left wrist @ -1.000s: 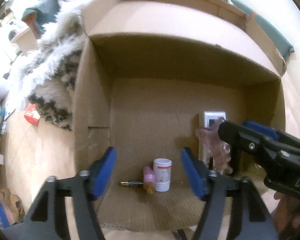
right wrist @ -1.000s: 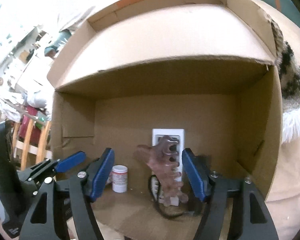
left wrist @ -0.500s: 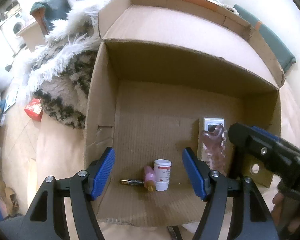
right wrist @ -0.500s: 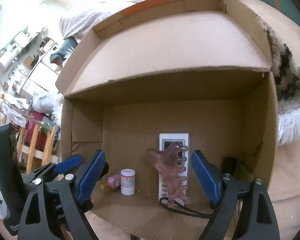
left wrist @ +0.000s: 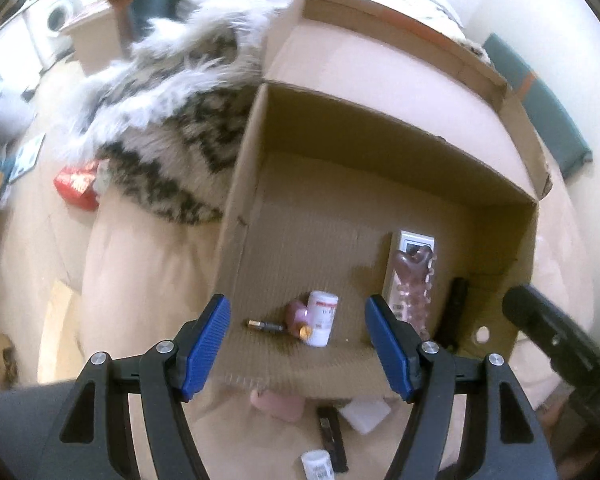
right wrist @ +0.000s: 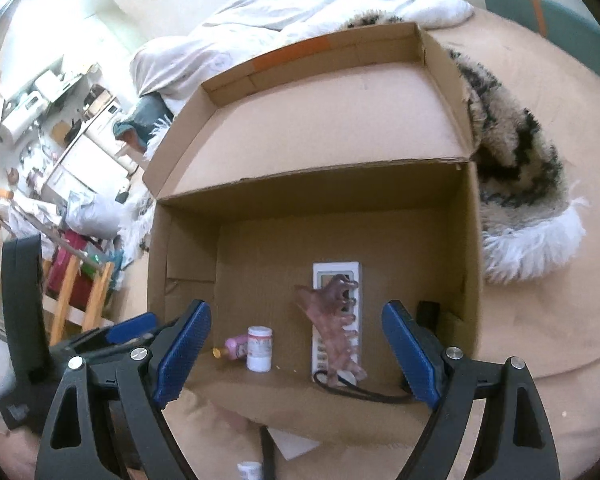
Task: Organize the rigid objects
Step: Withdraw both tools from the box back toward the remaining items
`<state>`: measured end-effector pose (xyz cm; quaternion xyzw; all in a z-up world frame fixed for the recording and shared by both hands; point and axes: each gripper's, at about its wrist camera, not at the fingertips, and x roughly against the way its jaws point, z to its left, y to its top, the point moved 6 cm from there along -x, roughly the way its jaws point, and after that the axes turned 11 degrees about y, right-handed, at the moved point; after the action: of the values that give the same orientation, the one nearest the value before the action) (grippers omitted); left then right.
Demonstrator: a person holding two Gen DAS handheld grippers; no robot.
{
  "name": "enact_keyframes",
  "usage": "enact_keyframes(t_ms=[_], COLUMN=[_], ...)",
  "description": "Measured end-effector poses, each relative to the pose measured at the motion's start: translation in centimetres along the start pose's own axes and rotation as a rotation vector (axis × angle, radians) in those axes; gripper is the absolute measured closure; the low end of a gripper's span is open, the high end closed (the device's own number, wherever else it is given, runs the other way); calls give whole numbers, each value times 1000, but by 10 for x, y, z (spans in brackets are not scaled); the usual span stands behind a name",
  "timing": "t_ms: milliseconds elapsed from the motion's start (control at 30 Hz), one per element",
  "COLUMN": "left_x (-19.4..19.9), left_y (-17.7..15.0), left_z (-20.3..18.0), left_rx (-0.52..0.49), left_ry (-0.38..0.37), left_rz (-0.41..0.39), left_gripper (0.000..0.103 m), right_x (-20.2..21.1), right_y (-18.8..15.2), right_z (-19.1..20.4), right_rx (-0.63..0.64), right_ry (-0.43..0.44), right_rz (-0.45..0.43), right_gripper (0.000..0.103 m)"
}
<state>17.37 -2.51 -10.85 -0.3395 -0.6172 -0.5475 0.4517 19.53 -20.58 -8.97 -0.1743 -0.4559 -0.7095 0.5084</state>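
1. Both claws released, nothing between the pads: left claw (left wrist: 298, 344), right claw (right wrist: 296, 354).
2. Pink hair claw clip (right wrist: 336, 330) lies on the white remote (right wrist: 336, 276) inside the cardboard box (right wrist: 470, 264).
3. Clip looks light, stiff, brittle-toothed; grip its spine, not the teeth.

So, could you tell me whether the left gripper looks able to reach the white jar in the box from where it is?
Probably yes. The left gripper is open and empty, the box is open on top, and the white jar stands clear, with only a pink bottle beside it.
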Motion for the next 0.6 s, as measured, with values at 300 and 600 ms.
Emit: enact_keyframes(t_ms=[300, 600], left_x=[21, 19], left_y=[-29, -80], left_z=[21, 15], left_rx=[32, 40], left_ry=[26, 6], left_rz=[-34, 32], left_gripper=[36, 36], right_x=[22, 28], right_y=[-33, -66], right_z=[0, -5], right_rx=[-28, -67], right_ry=[4, -1], right_rz=[5, 34], right_gripper=[10, 10])
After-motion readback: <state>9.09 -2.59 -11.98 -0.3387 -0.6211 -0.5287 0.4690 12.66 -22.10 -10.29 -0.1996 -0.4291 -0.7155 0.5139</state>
